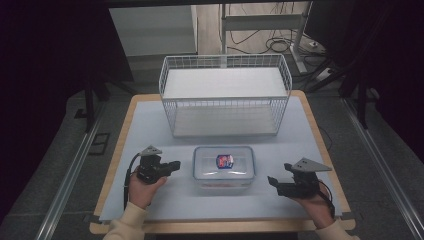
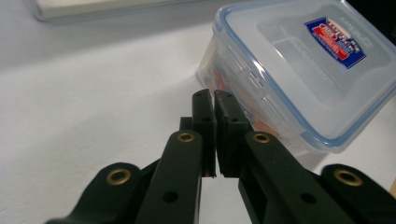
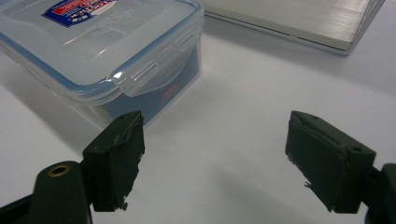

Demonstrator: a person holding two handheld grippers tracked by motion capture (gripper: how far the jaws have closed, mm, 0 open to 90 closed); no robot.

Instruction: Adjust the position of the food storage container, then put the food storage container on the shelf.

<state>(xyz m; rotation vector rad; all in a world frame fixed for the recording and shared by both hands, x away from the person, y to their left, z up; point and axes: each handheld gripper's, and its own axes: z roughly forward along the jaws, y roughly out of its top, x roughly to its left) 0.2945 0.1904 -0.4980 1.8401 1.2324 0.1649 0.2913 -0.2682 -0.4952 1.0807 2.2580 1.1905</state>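
A clear plastic container (image 1: 223,169) with a blue-rimmed clip-on lid sits near the middle of the table, between the two grippers. Its lid carries a red, white and blue sticker (image 1: 224,161) whose lettering is too small and blurred to read. Something orange-red shows through the container's wall in the left gripper view, and a small red mark shows on its side in the right gripper view; neither can be read. The table (image 1: 150,125) has a pale, matte covering over a light wooden top whose edge shows all round. Behind the container, towards the far side, stands a white wire basket (image 1: 225,95) with a flat white board inside it. Beyond the table the floor is grey, with metal rails running along both sides, cables trailing near a metal stand at the back, and dark surroundings. The left gripper (image 2: 215,135), held in the person's left hand (image 1: 142,190), lies just beside the container's left end, its jaws pressed together with nothing between them. The right gripper (image 3: 212,158), held in the right hand (image 1: 315,205), lies near the container's right end, apart from it, its jaws spread wide over bare table.
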